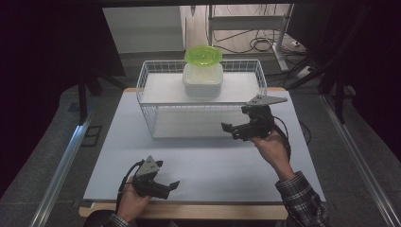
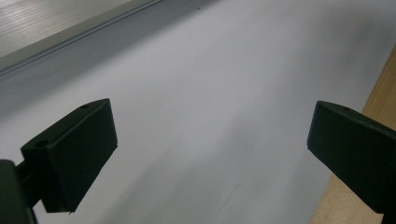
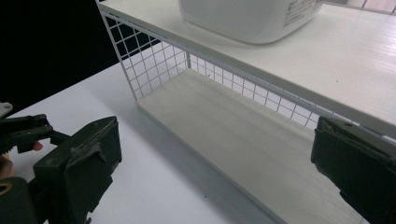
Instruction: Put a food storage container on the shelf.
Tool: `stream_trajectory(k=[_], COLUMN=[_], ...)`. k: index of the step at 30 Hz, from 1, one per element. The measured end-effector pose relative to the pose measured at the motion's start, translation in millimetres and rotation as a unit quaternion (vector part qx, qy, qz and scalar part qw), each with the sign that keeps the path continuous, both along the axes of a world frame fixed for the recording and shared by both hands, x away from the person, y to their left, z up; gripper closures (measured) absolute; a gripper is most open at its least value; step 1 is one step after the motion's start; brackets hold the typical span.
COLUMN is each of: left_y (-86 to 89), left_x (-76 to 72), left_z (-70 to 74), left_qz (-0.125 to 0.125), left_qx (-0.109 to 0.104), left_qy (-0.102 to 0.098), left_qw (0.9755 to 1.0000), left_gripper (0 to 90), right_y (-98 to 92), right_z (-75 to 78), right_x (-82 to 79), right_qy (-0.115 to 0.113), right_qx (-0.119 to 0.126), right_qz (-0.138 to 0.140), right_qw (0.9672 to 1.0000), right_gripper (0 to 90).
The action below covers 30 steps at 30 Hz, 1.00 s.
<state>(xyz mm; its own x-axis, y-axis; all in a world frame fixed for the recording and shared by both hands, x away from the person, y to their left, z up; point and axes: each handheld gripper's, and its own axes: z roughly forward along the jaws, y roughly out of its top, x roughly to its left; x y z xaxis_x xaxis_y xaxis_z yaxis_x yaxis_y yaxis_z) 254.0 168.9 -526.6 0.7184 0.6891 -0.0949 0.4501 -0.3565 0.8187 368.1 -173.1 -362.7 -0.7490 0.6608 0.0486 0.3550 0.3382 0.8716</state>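
A: Nearest, the left gripper (image 1: pixel 163 187) rests low by the table's front edge, jaws spread wide with nothing between them; the left gripper view has bare white mat (image 2: pixel 219 93) under it and a strip of wooden edge at the side.

B: And the right gripper (image 1: pixel 232 129)?

A: It is further in, raised just in front of the wire rack (image 1: pixel 147 106), near its right end. Its jaws stand wide apart and empty too. The right gripper view looks along the rack's lower shelf (image 3: pixel 243 135), which is bare.

B: Where is the thing being worked on?

A: The white tub (image 1: pixel 203 79) stands on the rack's top shelf, about mid-width, toward the back. A green bowl (image 1: pixel 203 55) sits on top of it. In the right gripper view the tub's underside (image 3: pixel 252 18) shows above the shelf edge.

B: So how far along is it?

A: Judging from this, either the stack is placed and both hands are clear, or a reach for it has not begun. Nothing is held; the pictures do not settle which.

B: The surface and room?

A: A white mat covers a wooden table. Beyond it, grey floor, metal rails at both sides, dark curtains, cables and a metal frame at the back.
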Motion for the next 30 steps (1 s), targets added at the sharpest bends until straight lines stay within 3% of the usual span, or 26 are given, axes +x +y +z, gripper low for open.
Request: stream_trajectory(k=[19,22,30], left_y=[-0.7,-0.7,-0.1], left_x=[0.1,-0.1,-0.2], left_z=[-0.7,-0.6,-0.5], left_qz=[0.0,-0.001,-0.001], left_qx=[0.009,0.01,0.01], left_qy=[0.0,0.0,0.001], left_qw=[1.0,1.0,0.9999], left_gripper=[1.5,1.5,1.6], right_y=[-4.6,-4.5,-8.9], right_z=[-36.2,-40.7,-53.3], right_x=[-13.3,-14.8,-23.3], right_qy=[0.008,0.007,0.008], right_qx=[-0.005,-0.022,-0.028], right_qz=[-0.008,-0.005,-0.003], right_qw=[0.9999,0.9997,0.9996], right_gripper=[0.0,0.0,0.0])
